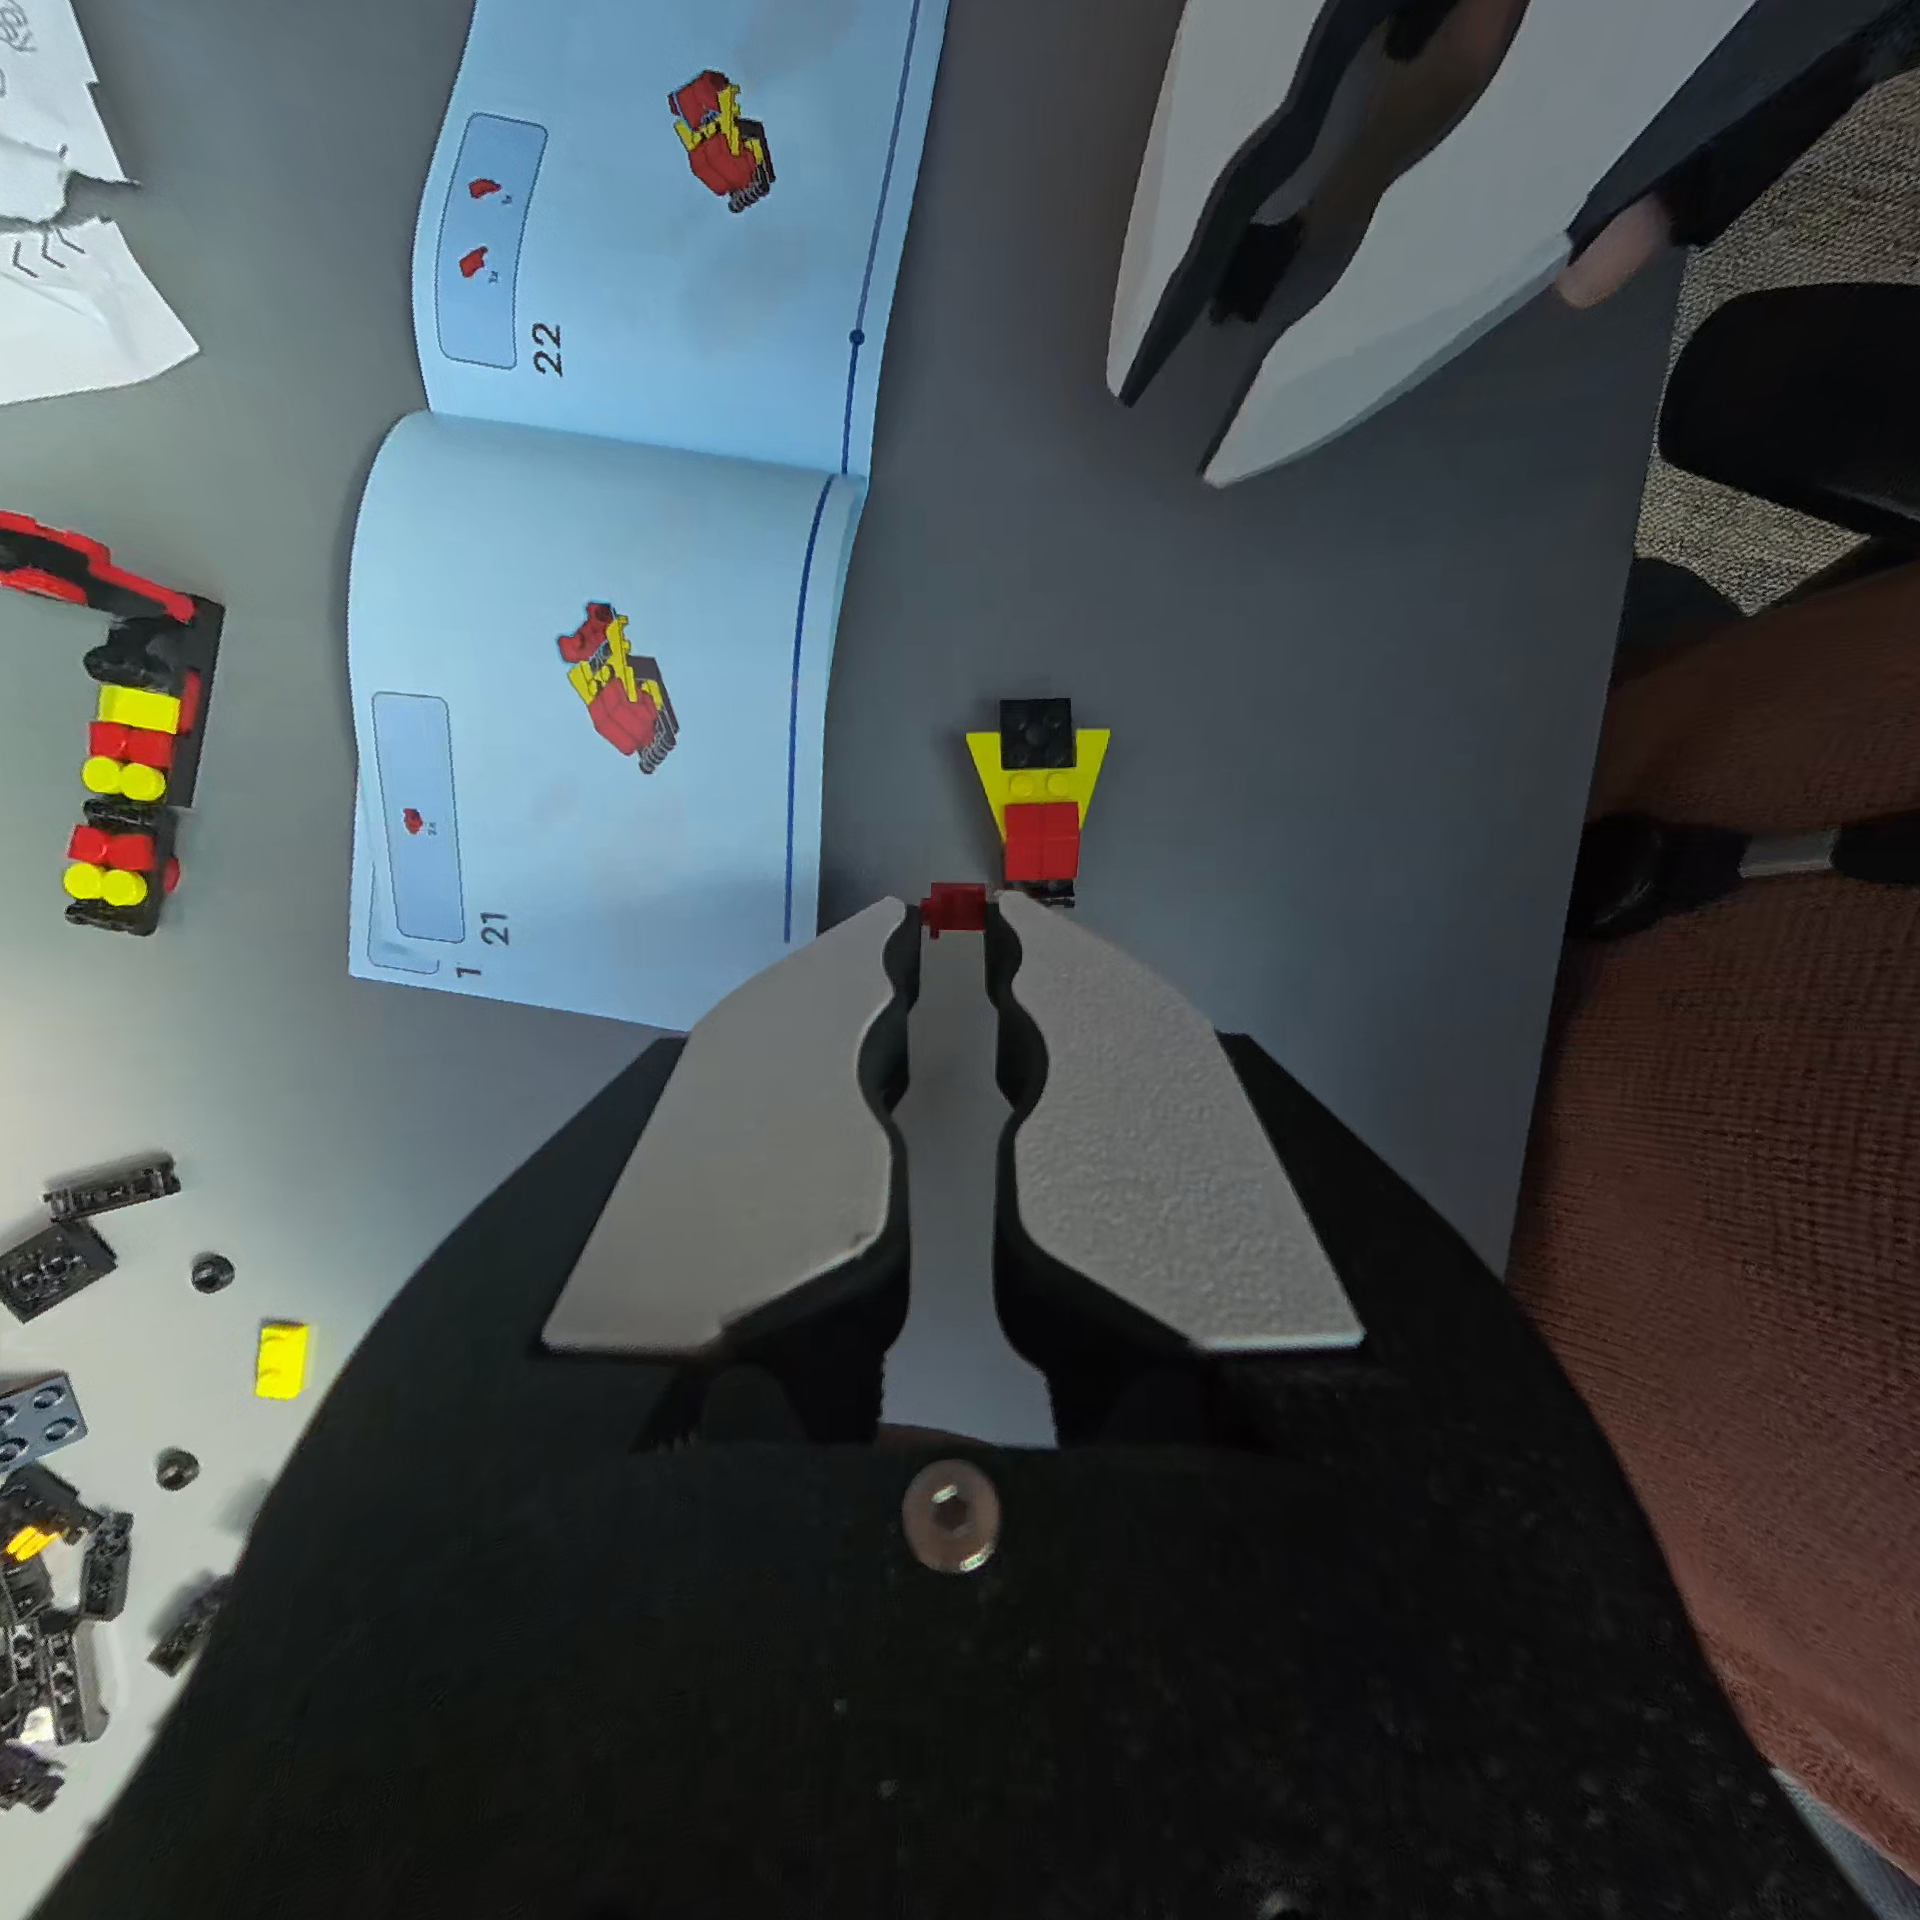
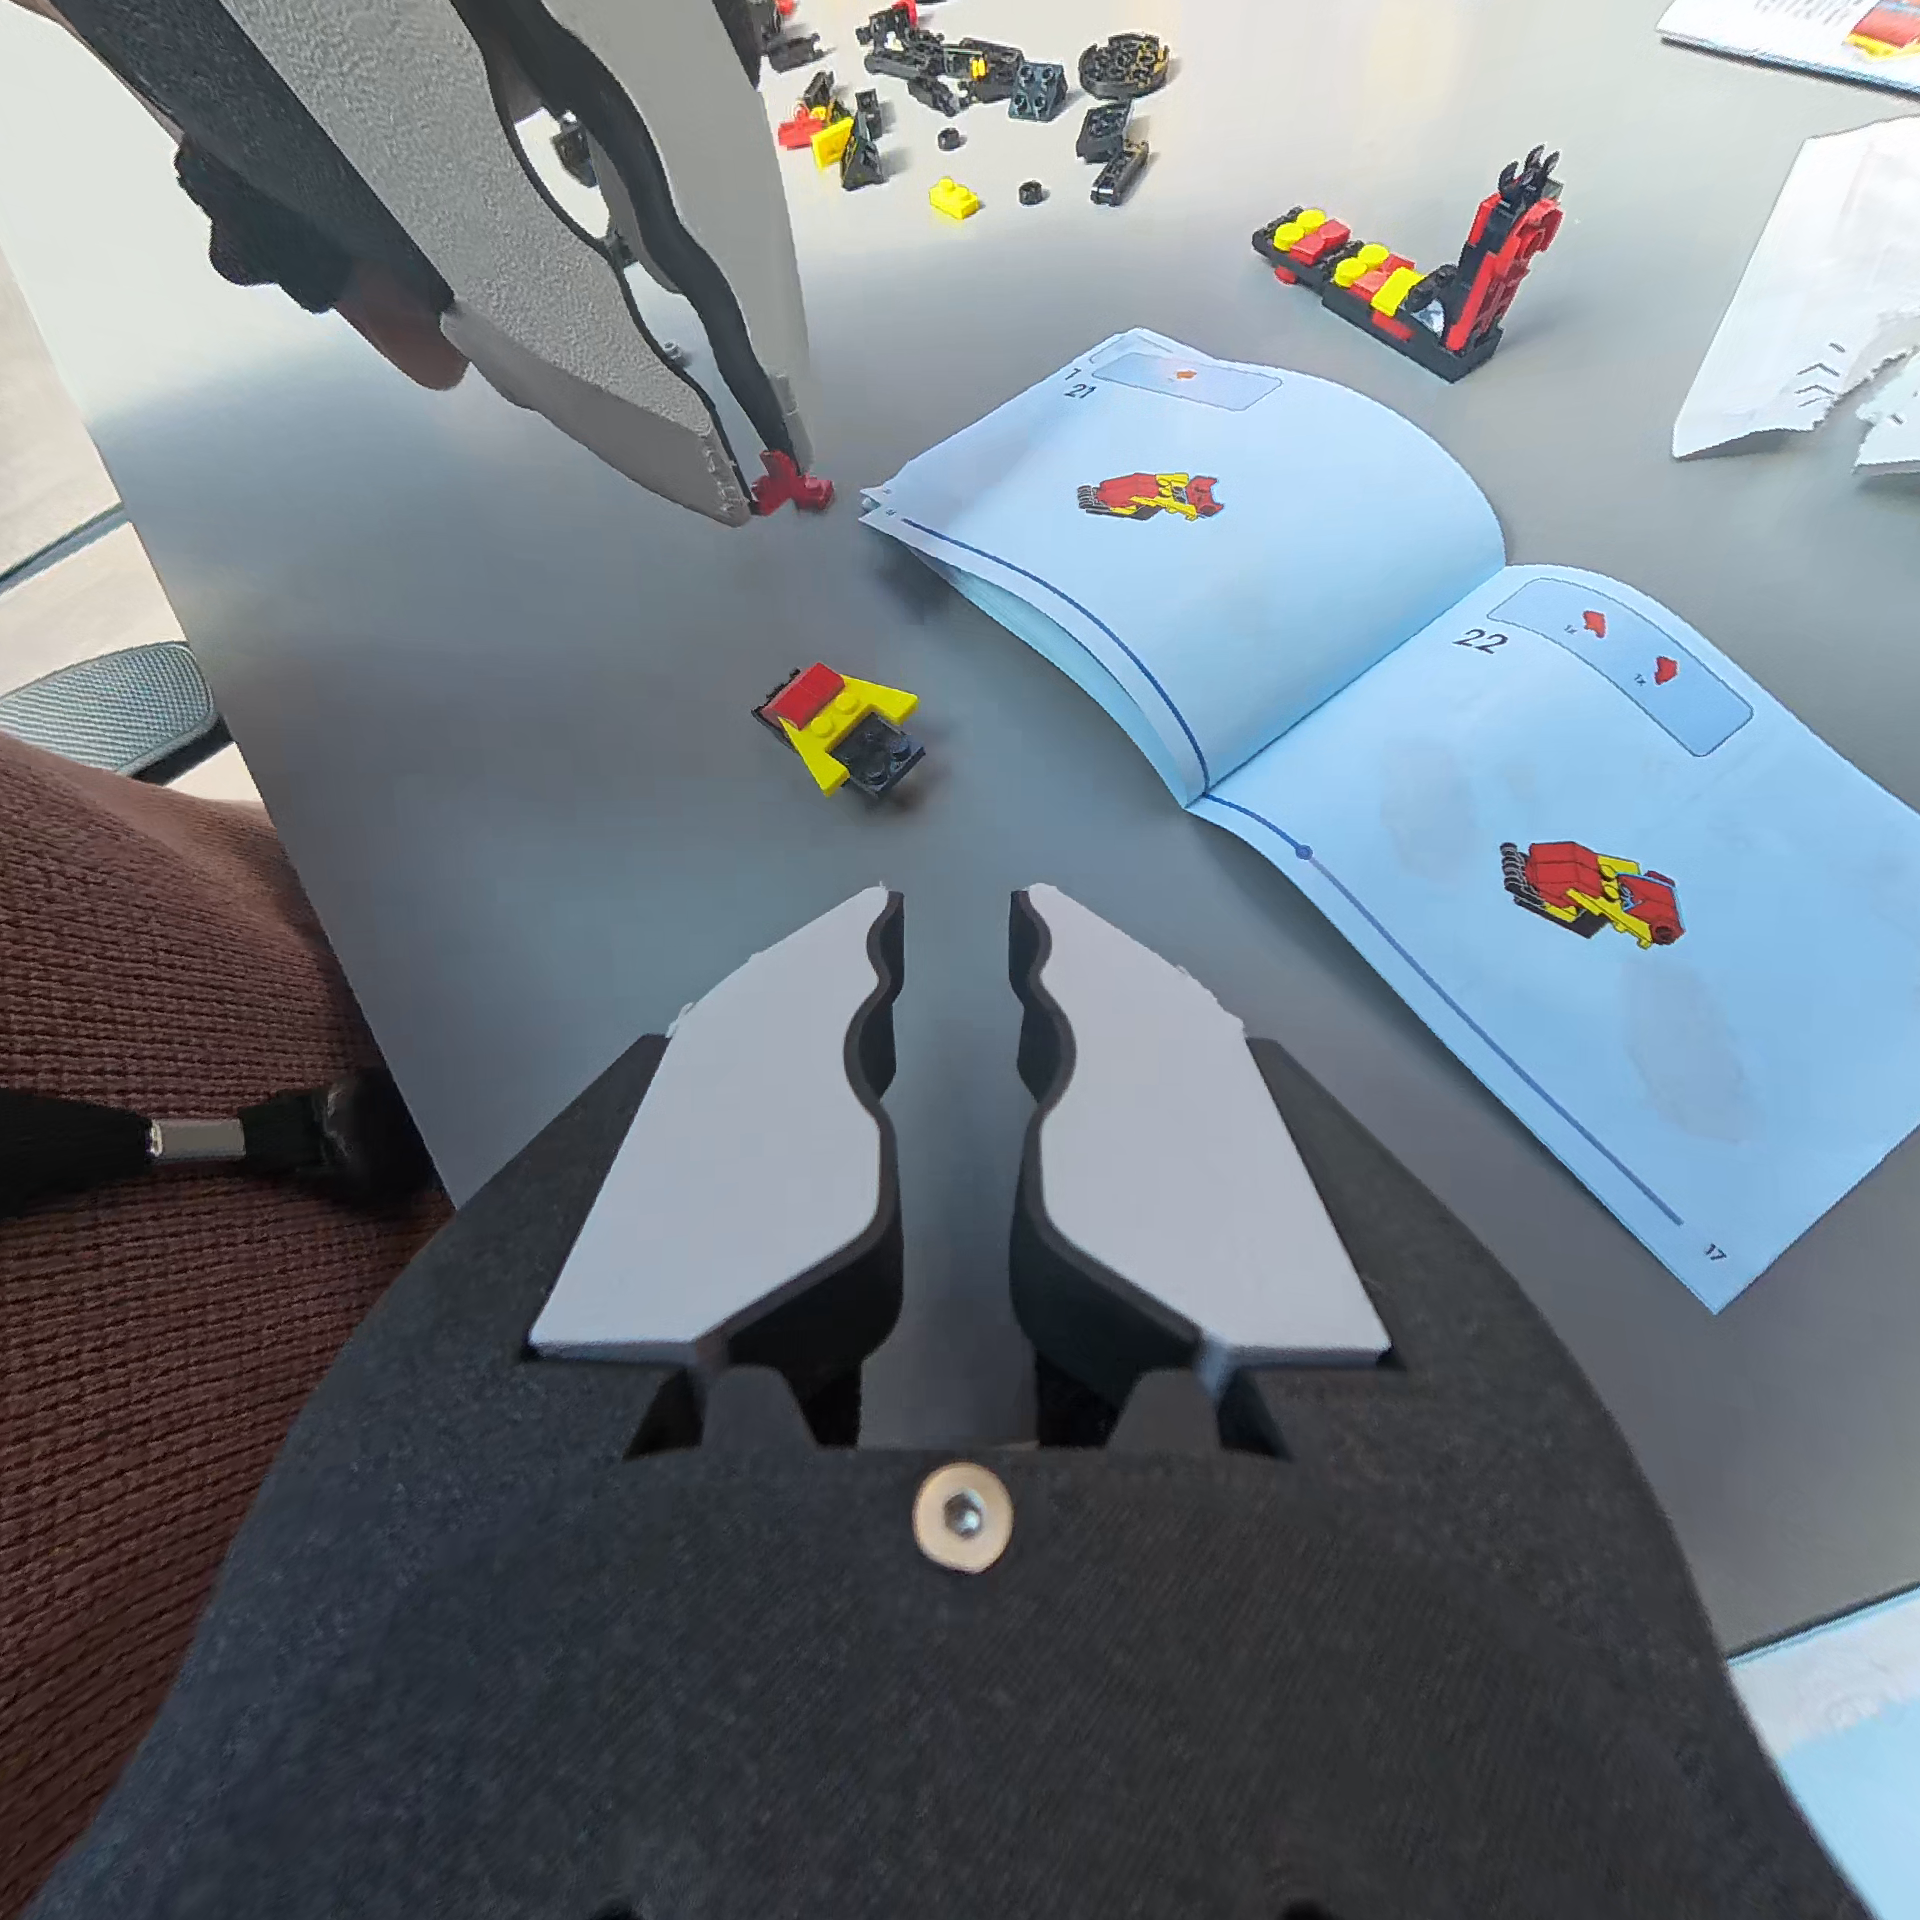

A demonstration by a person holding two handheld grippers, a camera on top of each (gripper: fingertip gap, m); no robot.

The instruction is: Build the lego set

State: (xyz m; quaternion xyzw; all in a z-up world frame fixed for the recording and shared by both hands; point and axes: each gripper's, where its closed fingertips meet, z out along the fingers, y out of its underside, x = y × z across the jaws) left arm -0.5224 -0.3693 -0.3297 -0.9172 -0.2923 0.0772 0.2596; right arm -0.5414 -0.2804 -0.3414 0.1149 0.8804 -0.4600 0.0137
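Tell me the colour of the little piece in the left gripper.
Red, clearest in the right wrist view.

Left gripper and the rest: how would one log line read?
left gripper: shut on red piece | right gripper: open, empty | small assembly: on table, untouched

Both tongs, the left tongs [image 1: 954, 914] and the right tongs [image 2: 956, 899], look alike: pale grey, textured fingers [image 1: 1132, 1132] with wavy black inner edges, set in a wide black body. A silver hex screw [image 1: 951, 1515] sits behind the fingers. The person wears brown ribbed knit [image 2: 156, 987].
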